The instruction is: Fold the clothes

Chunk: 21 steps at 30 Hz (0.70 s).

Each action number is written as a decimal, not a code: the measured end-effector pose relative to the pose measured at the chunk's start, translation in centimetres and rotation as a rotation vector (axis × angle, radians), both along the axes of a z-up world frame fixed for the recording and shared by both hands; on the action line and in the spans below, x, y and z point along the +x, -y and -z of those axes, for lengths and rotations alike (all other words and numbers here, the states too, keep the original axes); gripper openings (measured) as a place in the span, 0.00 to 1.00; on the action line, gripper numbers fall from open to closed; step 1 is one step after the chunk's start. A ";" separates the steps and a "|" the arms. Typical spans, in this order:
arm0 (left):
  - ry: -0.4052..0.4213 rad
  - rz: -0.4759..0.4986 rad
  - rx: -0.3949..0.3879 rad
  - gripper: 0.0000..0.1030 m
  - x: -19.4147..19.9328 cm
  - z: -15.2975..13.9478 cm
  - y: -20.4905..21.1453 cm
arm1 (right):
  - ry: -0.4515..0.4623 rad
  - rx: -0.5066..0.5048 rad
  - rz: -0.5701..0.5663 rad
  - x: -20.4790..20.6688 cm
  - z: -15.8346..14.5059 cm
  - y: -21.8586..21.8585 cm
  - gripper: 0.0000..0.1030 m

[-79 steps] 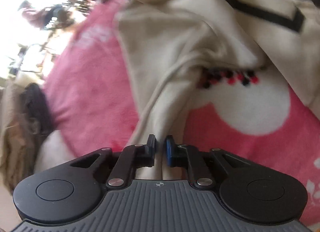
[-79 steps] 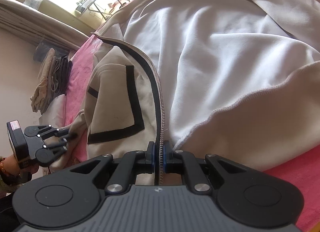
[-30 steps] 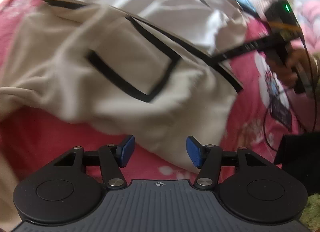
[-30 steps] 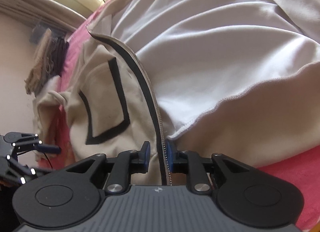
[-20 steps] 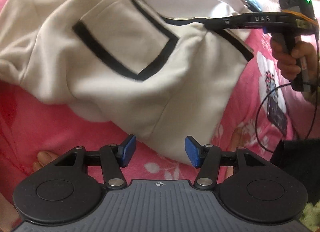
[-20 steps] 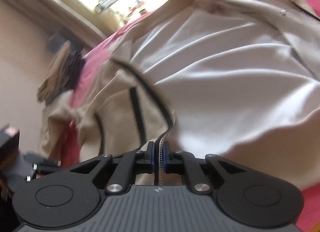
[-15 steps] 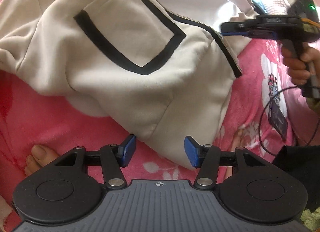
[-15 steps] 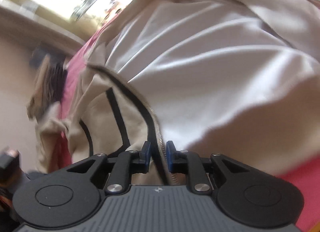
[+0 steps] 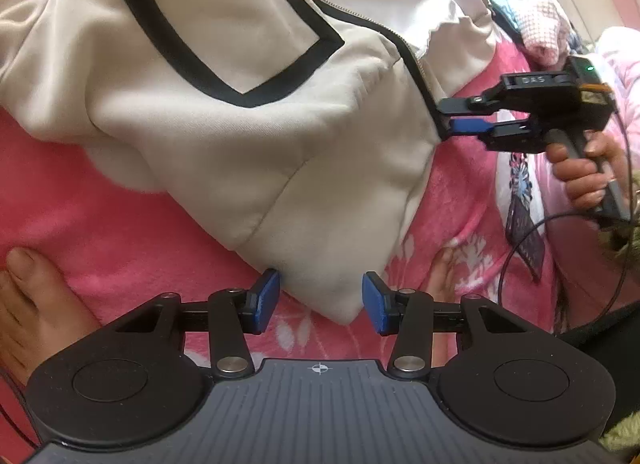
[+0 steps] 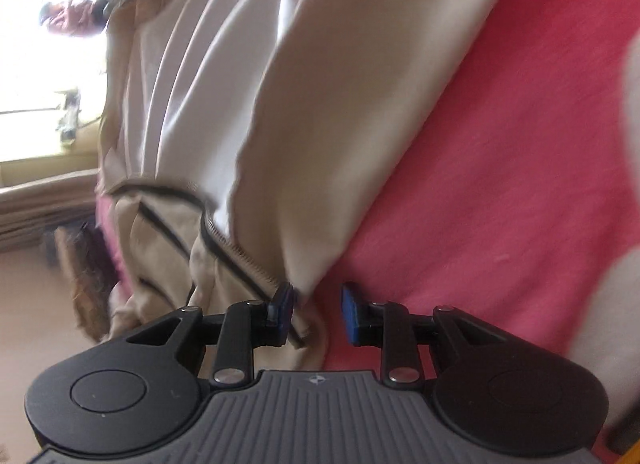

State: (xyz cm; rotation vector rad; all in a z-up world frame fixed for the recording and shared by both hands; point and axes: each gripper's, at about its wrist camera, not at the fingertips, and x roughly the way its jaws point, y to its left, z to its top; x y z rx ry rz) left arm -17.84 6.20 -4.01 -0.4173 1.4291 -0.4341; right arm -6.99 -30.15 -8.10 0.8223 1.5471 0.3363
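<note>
Item: cream jacket spread on pink blanket for folding. My left gripper, closing, straddles its bottom corner for a grip (pads not yet pressing). My right gripper, opening, lets the zipper edge go.

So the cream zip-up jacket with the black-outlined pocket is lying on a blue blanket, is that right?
Not quite: the blanket is pink, not blue, as the left wrist view shows. The cream zip-up jacket with the black-outlined pocket does lie on it.
</note>
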 end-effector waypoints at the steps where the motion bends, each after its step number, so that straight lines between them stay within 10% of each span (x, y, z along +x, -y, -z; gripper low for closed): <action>1: 0.002 -0.011 -0.003 0.44 -0.1 0.1 0.0 | 0.002 0.008 -0.004 0.1 0.5 -0.6 0.28; 6: 0.002 -0.038 0.006 0.40 -0.1 0.7 0.2 | 0.031 0.023 0.007 0.3 1.5 -1.3 0.26; 12: 0.014 -0.079 0.034 0.05 0.0 0.8 -0.2 | 0.201 -0.126 -0.188 -0.7 -2.0 -3.7 0.04; 21: -0.029 0.131 -0.018 0.02 -1.5 0.5 3.1 | 0.170 -0.290 -0.359 -3.5 -6.1 -4.3 0.03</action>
